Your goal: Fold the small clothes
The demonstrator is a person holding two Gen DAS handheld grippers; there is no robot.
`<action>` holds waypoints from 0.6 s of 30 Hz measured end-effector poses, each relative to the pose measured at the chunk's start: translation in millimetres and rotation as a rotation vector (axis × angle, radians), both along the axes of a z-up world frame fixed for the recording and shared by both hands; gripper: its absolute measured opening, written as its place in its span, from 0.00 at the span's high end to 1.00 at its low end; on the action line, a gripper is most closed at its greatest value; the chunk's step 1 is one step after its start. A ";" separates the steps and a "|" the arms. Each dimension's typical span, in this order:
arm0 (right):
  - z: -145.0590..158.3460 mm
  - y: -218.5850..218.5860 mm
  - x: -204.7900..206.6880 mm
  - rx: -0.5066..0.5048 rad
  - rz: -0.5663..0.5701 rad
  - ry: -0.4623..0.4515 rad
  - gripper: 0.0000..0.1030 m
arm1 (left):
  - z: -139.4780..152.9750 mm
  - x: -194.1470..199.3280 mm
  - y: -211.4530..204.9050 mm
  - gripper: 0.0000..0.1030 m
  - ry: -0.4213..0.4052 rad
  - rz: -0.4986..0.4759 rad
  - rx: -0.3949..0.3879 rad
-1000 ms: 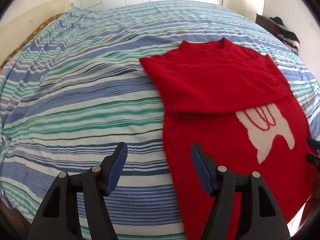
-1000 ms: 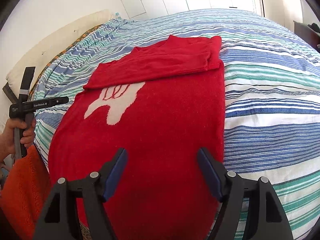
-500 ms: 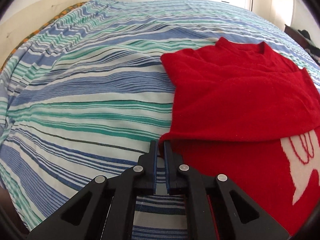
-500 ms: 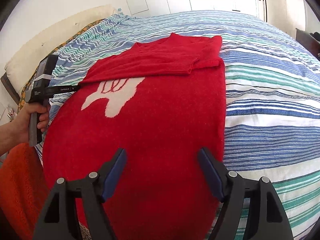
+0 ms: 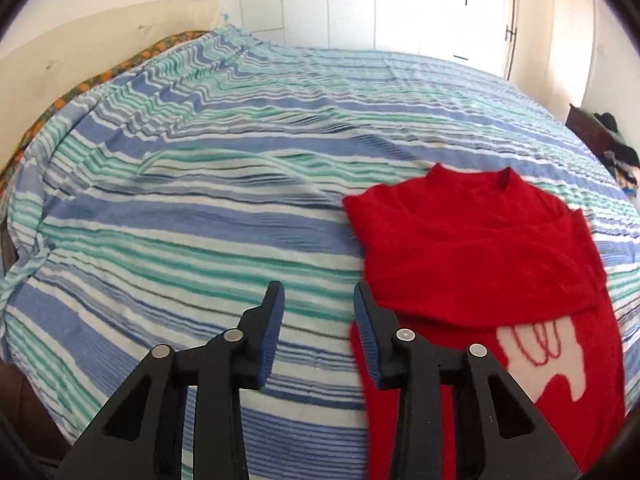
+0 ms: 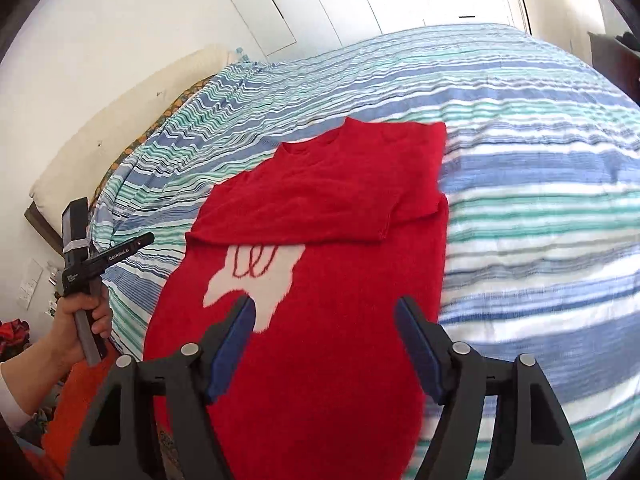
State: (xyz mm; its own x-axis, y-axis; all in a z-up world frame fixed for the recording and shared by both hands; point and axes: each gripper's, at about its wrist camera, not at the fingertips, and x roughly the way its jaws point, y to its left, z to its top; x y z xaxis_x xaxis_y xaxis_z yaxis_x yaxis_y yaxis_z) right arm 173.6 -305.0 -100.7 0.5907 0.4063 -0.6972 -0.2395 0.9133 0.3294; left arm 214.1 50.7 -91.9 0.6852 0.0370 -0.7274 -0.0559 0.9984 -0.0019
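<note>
A small red sweater (image 5: pixel 480 264) with a white figure on its front lies flat on the striped bedspread (image 5: pixel 200 200), both sleeves folded across the chest. My left gripper (image 5: pixel 318 300) is open and empty, lifted above the bed just left of the sweater's left edge. In the right wrist view the sweater (image 6: pixel 340 208) fills the middle. My right gripper (image 6: pixel 324 312) is open and empty, above the sweater's lower part. The left gripper (image 6: pixel 120 252) shows there at the far left, held in a hand beside the bed.
A cream headboard cushion (image 5: pixel 100 48) and white wardrobe doors (image 5: pixel 400 0) stand behind the bed. Dark clothes (image 5: pixel 612 136) lie on furniture at the right. An orange cloth (image 6: pixel 80 400) sits below the bed's near edge at the left.
My left gripper closed at the sweater's left edge by the folded sleeve, then opened and pulled back up and away to the left. My right gripper rose slightly and stayed open.
</note>
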 end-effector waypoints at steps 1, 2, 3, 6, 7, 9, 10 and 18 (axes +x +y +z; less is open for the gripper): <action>8.9 5.7 16.5 -0.031 0.015 -0.015 0.40 | 2.8 9.0 -9.6 0.73 -0.005 -0.032 -0.018; 16.6 12.7 33.2 -0.055 0.034 -0.030 0.44 | 0.5 19.3 -19.3 0.74 0.005 -0.064 -0.031; 21.9 20.4 49.4 -0.076 0.053 -0.038 0.48 | -6.3 29.1 -26.8 0.75 0.029 -0.085 -0.038; 20.2 43.9 89.3 -0.122 0.102 -0.027 0.51 | -47.7 52.4 -29.9 0.81 0.155 -0.066 -0.035; 11.3 50.7 99.1 -0.142 0.112 -0.010 0.51 | -65.2 57.0 -25.8 0.82 0.210 -0.041 -0.035; -21.1 56.6 116.0 -0.174 0.116 0.082 0.51 | -89.3 57.0 -14.9 0.82 0.264 -0.013 -0.059; -43.9 55.7 123.5 -0.198 0.106 0.158 0.51 | -89.0 53.0 -13.0 0.82 0.240 -0.015 -0.068; -40.5 52.0 93.3 -0.266 0.158 0.083 0.51 | -46.6 4.9 -4.3 0.40 0.163 0.025 -0.065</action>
State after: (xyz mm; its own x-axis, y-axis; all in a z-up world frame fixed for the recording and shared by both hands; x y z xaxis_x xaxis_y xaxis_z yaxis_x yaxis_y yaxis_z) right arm 267.0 -253.0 -141.3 0.4713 0.2856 -0.8345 -0.3671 0.9238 0.1088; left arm 219.0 46.5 -138.5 0.5579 0.0017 -0.8299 -0.0852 0.9948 -0.0553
